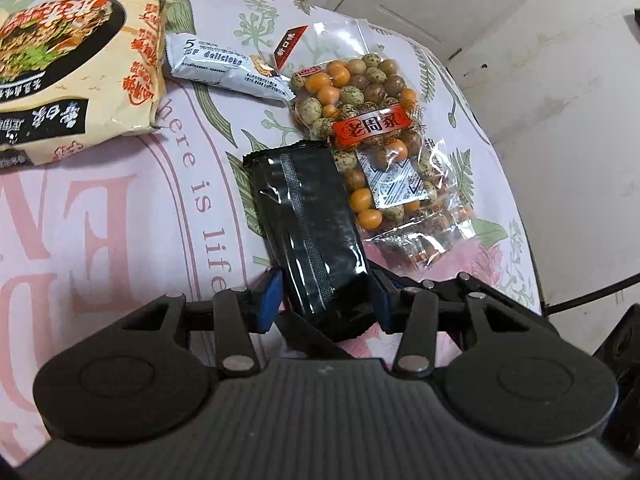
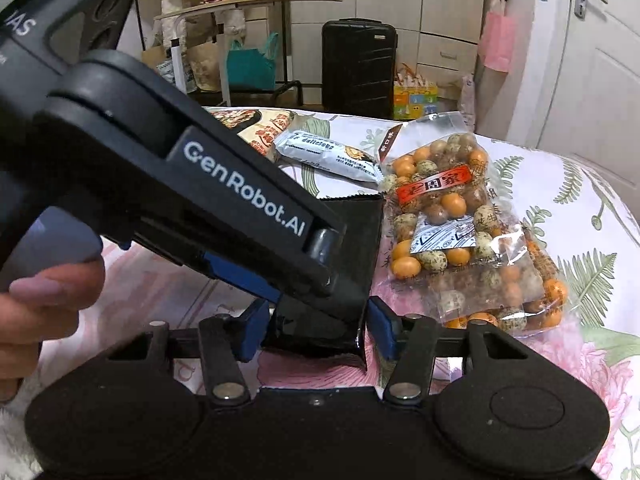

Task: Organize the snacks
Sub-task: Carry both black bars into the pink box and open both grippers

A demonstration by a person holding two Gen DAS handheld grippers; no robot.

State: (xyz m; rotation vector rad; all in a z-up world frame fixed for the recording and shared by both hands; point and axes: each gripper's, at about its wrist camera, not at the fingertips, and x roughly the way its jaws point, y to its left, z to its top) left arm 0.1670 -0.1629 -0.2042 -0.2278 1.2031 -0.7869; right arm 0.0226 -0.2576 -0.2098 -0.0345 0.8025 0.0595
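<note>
2 grippers' blue fingers flank 1 glossy black packet.

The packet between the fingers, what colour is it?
Shiny black packet, clearest in the left wrist view.

Glossy black packet; clear bag of orange and speckled nuts, red label; pink floral cloth; blue pads.

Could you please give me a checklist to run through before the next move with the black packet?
1. Left tool grips black packet: ok.
2. Right tool pressing the same packet: cannot tell.
3. Tools clear of each other: not ok, both crowd one packet.
4. Packet apart from nut bag: cannot tell, edges overlap in view.
5. White bar and noodle pack out of the way: ok.
</note>
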